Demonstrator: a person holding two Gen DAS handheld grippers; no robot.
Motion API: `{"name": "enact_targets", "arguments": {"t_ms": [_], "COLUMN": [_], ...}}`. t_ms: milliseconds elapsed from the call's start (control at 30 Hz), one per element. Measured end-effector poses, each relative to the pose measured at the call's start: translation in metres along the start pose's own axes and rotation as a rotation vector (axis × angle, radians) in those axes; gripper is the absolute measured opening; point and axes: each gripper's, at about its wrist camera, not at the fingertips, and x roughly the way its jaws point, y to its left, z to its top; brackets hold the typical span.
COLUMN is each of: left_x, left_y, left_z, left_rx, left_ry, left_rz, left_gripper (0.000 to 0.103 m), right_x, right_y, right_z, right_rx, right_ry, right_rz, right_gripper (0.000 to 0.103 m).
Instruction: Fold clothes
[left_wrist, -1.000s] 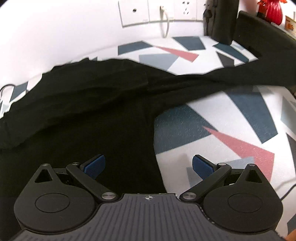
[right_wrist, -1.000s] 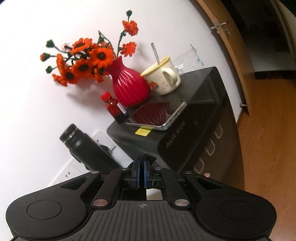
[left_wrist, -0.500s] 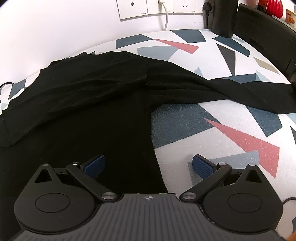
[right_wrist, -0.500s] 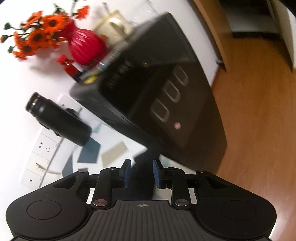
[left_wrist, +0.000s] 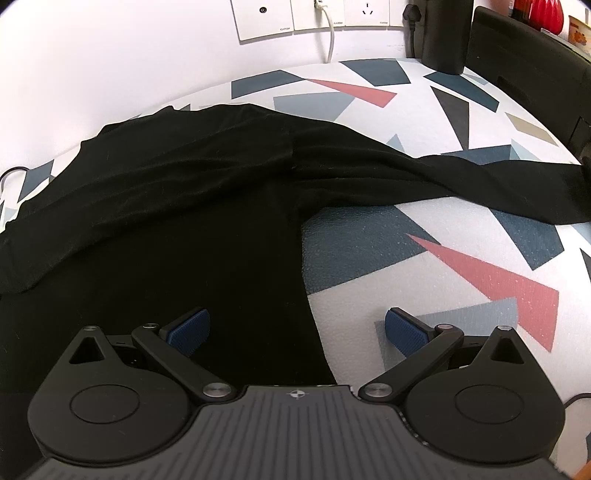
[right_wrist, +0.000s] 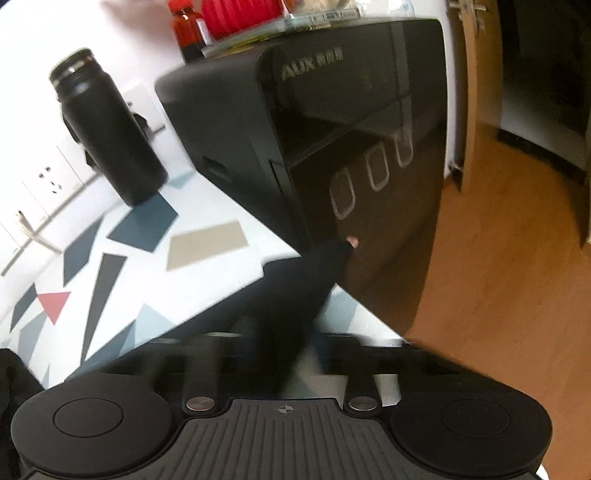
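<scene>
The black garment (left_wrist: 177, 221) lies spread on the patterned table (left_wrist: 461, 266). The left gripper (left_wrist: 297, 330) hangs above its near edge, jaws wide, nothing between them. The right gripper (right_wrist: 280, 343) is clamped on the garment's sleeve (right_wrist: 310, 280), beside the black appliance (right_wrist: 332, 129).

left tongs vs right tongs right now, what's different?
Left tongs stand wide open, nothing pinched; right tongs are shut on the sleeve end of the black long-sleeved garment. The left set's blue pads show sharply, hovering over the garment's side edge; the right set is motion-blurred by the glossy black appliance. Both point down at the patterned tabletop.
</scene>
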Motion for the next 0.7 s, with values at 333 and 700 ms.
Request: {"name": "enact_targets", "arguments": {"t_ms": [333,700], "left_x": [0.000,-0.001], "left_y": [0.004,0.005], "left_z": [0.000,-0.002], "left_rx": [-0.004,0.006], "left_ry": [0.001,0.011], "left_rz": [-0.011,-0.038], "left_gripper": [0.103,0.103], "right_x": [-0.074,-0.046], "right_y": [-0.064,-0.070], "right_z": [0.014,0.027], "right_rx": [0.336,0.335], "right_ry": [-0.011,0.033], "right_rz": [0.237,0.138], "right_gripper": [0.003,0.004]}}
